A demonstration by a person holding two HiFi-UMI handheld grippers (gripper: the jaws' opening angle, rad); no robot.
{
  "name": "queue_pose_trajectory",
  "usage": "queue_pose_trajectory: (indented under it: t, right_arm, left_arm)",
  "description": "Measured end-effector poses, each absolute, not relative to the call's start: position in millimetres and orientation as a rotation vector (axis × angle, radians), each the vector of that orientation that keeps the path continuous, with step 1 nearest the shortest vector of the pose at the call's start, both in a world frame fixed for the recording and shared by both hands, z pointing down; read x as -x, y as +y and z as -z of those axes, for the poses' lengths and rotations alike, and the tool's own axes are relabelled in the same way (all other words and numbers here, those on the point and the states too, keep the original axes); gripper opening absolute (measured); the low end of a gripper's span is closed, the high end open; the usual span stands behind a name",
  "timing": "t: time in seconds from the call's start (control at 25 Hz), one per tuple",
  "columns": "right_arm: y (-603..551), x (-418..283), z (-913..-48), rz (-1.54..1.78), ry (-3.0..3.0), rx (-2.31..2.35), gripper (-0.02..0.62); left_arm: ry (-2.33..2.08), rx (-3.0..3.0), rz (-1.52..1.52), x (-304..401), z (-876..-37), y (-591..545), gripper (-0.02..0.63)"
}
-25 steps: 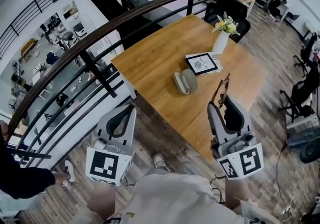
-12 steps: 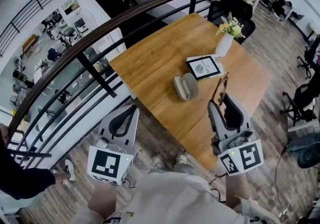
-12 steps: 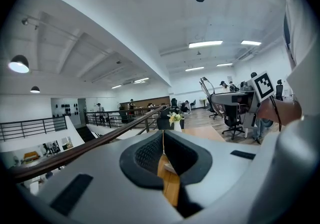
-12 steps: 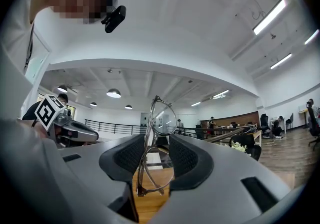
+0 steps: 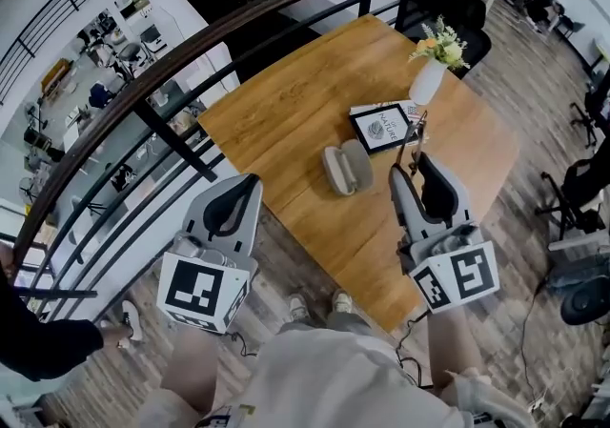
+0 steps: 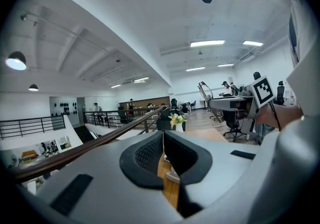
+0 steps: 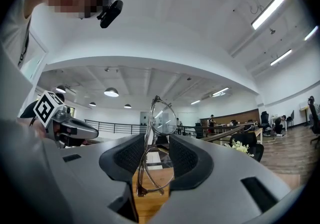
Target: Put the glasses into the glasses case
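The grey glasses case [image 5: 345, 169] lies open on the wooden table [image 5: 286, 112], near its middle. My right gripper [image 5: 416, 169] hovers just right of the case, over the table. It is shut on the clear-framed glasses [image 5: 417, 135], which stick up from between its pads. In the right gripper view the glasses [image 7: 156, 143] stand on edge between the dark pads, one lens above the other. My left gripper [image 5: 250, 184] hangs at the table's near-left edge, apart from the case. Its fingertips [image 6: 150, 140] meet with nothing between them.
A white vase with flowers [image 5: 426, 81] and a black-framed card [image 5: 383, 127] stand behind the case. A dark railing [image 5: 181, 64] runs along the table's left side, with a drop beyond it. A black chair [image 5: 448, 11] sits at the far end.
My right gripper has carried the glasses forward over the table, closer to the case and the framed card. The left gripper has barely shifted.
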State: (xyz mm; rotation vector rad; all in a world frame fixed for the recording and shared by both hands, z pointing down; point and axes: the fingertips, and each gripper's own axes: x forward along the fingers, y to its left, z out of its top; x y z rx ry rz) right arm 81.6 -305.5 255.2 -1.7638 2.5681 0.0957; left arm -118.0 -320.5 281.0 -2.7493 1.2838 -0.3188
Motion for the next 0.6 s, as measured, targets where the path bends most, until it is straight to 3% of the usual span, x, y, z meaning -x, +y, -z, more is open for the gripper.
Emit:
queue_pose_trajectory:
  t: [0.6]
  right_arm:
    - [-412, -96, -365, 0.112, 2.686, 1.862, 0.176]
  left_arm:
    - [1.276, 2.825, 0.468, 75, -349, -400, 0.021]
